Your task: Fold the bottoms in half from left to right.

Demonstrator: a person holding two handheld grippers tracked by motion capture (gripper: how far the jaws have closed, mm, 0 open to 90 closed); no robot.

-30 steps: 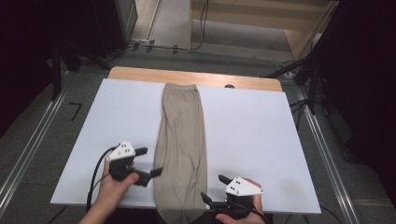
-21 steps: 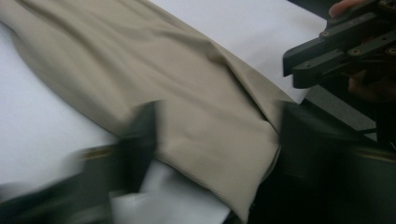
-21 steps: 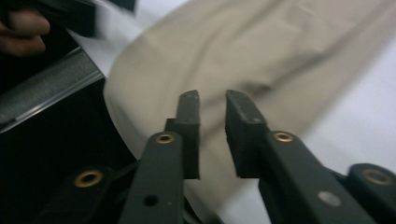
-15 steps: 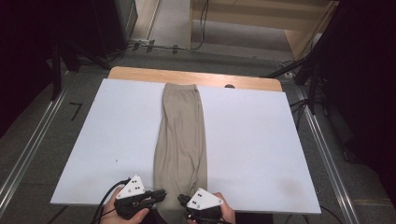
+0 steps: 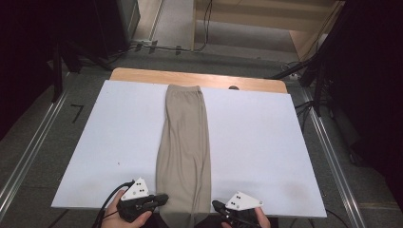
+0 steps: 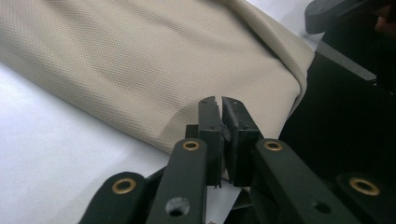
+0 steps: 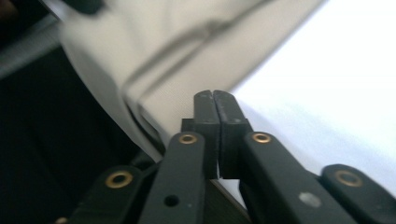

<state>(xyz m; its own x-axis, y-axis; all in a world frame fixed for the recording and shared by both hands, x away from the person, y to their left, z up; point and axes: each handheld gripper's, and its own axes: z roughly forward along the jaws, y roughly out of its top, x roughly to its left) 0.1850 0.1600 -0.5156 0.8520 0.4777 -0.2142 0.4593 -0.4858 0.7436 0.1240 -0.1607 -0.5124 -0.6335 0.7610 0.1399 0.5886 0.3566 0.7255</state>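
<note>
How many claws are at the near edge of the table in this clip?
2: the left claw at the beige cloth's near left edge, the right claw at its near right edge.

From my seat, the cloth [image 5: 184, 147] lies lengthwise down the middle of the board [image 5: 266, 142], running from twelve o'clock to six o'clock, its near end hanging over the board's near edge. The board sits on the table [image 5: 142, 74], whose far strip shows behind it at twelve. My left gripper [image 5: 161, 198] sits at seven o'clock, just beside the cloth's left edge at the near end. My right gripper [image 5: 216, 205] sits at five o'clock, just beside the cloth's right edge. The cloth lies between the two grippers. A small dark object [image 5: 233, 87] rests on the table strip at one o'clock, just behind the board.
</note>
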